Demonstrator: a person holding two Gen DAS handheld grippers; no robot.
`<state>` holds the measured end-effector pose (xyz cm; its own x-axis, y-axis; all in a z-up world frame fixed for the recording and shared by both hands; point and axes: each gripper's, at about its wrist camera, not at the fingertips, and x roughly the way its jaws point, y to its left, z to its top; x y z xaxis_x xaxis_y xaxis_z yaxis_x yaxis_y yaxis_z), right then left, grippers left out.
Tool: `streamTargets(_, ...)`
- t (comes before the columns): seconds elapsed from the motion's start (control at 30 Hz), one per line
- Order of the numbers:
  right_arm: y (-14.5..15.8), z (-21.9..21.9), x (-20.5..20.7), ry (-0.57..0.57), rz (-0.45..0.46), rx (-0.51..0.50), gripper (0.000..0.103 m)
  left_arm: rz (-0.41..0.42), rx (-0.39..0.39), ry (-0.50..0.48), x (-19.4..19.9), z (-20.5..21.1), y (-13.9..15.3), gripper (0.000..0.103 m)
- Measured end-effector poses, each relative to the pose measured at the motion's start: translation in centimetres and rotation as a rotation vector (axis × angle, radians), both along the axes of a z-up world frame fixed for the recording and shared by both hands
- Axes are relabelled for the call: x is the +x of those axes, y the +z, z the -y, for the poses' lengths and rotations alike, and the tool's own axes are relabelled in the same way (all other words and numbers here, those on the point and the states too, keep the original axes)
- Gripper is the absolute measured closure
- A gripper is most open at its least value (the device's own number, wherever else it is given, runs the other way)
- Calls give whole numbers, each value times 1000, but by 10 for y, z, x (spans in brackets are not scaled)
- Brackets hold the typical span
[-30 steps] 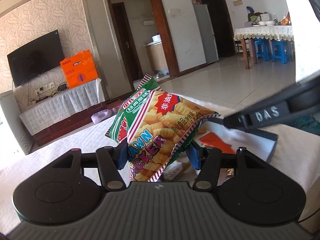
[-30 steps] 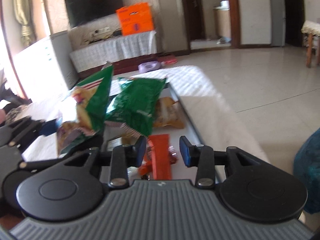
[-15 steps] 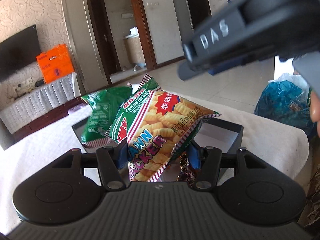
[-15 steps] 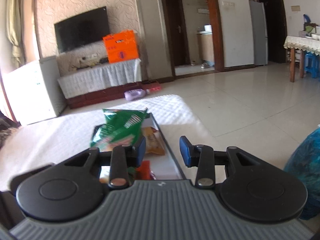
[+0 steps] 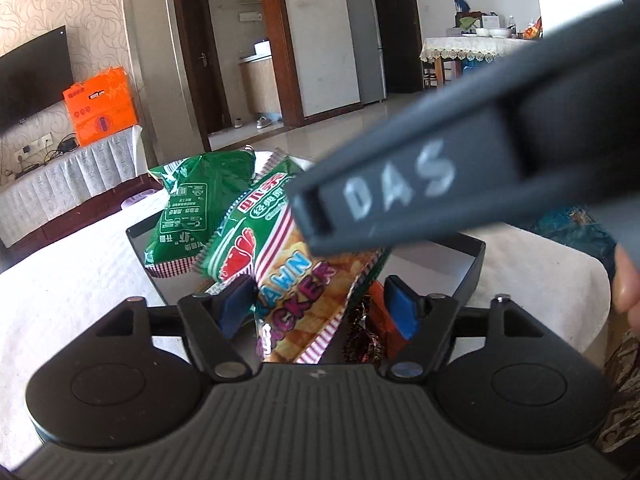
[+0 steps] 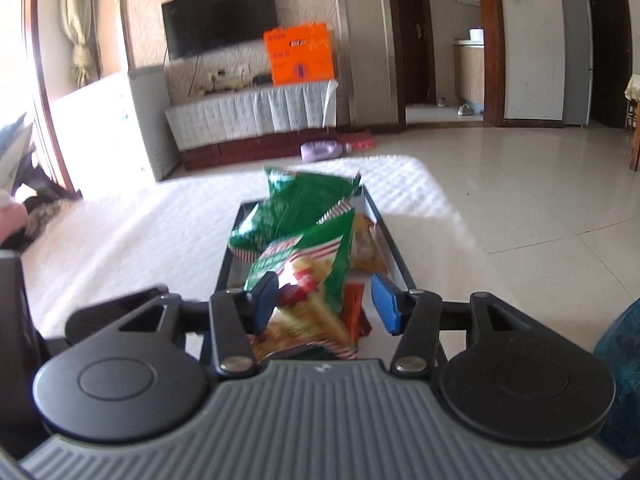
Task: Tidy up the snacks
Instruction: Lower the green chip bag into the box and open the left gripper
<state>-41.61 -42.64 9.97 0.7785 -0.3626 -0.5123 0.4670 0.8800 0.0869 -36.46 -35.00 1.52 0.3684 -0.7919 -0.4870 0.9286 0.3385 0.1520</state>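
A green and yellow prawn cracker bag [image 5: 288, 280] lies between the wide-apart fingers of my left gripper [image 5: 320, 308], over the black tray [image 5: 474, 264]; the pads no longer press it. A second green snack bag [image 5: 196, 216] lies at the tray's far end. My right gripper [image 6: 326, 306] is open above the tray [image 6: 394, 248], with the cracker bag [image 6: 308, 276] below and between its fingers. The green bag [image 6: 296, 208] lies beyond. The right gripper's body crosses the left wrist view [image 5: 460, 184].
An orange packet [image 6: 354, 308] and a yellow snack bag [image 6: 366, 246] lie in the tray. Dark wrapped candies [image 5: 362, 340] lie near my left fingers. A white cloth [image 6: 132, 240] covers the table. A blue plastic bag [image 6: 620, 372] sits at the right.
My left gripper opened and let go of the cracker bag, which dropped lower into the tray. The right gripper swung across, in front of the left camera.
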Motion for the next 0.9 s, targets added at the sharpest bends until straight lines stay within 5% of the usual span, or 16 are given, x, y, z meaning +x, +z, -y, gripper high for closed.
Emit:
streamTargets(0.37, -12, -7, 12, -17, -97, -47, 49, -6, -2, -29, -1, -23, 5, 3)
streamTargets(0.9, -16, -15, 24, 67, -88, 29, 46, 81, 40, 59, -21, -71, 15, 0)
